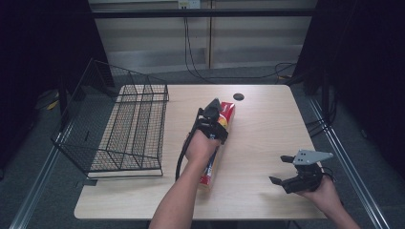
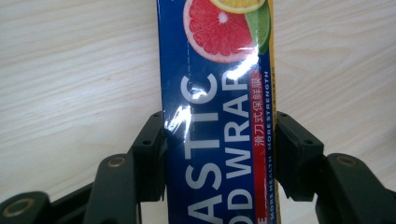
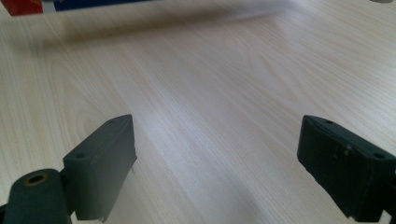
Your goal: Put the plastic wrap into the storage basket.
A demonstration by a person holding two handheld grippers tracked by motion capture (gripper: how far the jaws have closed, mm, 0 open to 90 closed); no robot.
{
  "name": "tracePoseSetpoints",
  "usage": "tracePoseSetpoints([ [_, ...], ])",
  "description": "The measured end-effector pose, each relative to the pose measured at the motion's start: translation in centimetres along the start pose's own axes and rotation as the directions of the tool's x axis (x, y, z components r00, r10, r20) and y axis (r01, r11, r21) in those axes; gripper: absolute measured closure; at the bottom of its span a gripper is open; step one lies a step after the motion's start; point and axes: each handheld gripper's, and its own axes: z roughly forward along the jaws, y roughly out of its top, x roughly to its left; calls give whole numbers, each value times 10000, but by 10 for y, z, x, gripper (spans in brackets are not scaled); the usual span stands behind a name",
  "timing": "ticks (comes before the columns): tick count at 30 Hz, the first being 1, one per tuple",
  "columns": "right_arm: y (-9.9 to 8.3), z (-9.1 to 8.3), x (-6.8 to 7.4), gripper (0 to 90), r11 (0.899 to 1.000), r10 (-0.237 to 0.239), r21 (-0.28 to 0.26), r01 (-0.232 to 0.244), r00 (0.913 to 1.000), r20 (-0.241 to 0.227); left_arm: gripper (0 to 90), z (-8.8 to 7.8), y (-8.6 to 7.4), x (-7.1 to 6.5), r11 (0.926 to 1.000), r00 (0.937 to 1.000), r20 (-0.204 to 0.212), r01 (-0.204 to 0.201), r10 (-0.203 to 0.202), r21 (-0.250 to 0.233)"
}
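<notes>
A long blue plastic wrap box (image 1: 228, 114) with citrus pictures on it lies lengthwise over the middle of the wooden table (image 1: 267, 129). My left gripper (image 1: 213, 106) comes down on it from above, near its far end. In the left gripper view both black pads press on the long sides of the box (image 2: 219, 70), so the left gripper (image 2: 219, 140) is shut on it. The right gripper view catches an edge of the box (image 3: 70, 3) with a shadow on the wood below it. My right gripper (image 1: 278, 169) rests near the front right of the table, and its jaws (image 3: 217, 149) stand wide with only bare wood between them.
A black wire basket (image 1: 133, 124) stands on the left part of the table, its open top facing up. A small dark round spot (image 1: 239, 97) sits near the far edge. Bare wood lies between the box and my right gripper.
</notes>
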Motion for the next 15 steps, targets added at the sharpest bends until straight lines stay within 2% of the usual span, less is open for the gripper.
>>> tracePoseSetpoints([
  [1,0,0,0,112,10000,5,-21,-5,10000,-2,449,-7,0,3,10000,9999,-135,-14,15,13],
  [3,0,1,0,112,10000,9,-14,-9,10000,-15,448,-12,0,5,10000,9998,-209,-52,53,14],
  [7,0,1,0,112,10000,61,-41,-61,10000,5,448,-28,0,11,9998,9997,-140,190,-191,-70],
  [8,0,0,0,112,9999,52,-101,-51,10000,68,448,-35,1,15,9999,9999,-119,106,-107,-87],
  [11,1,0,0,104,9999,29,-141,-28,10000,87,448,-45,0,20,9993,9994,-99,325,-327,-160],
  [15,1,1,1,99,9999,8,-118,-8,10000,24,447,-54,1,25,9993,9992,-166,352,-354,-154],
])
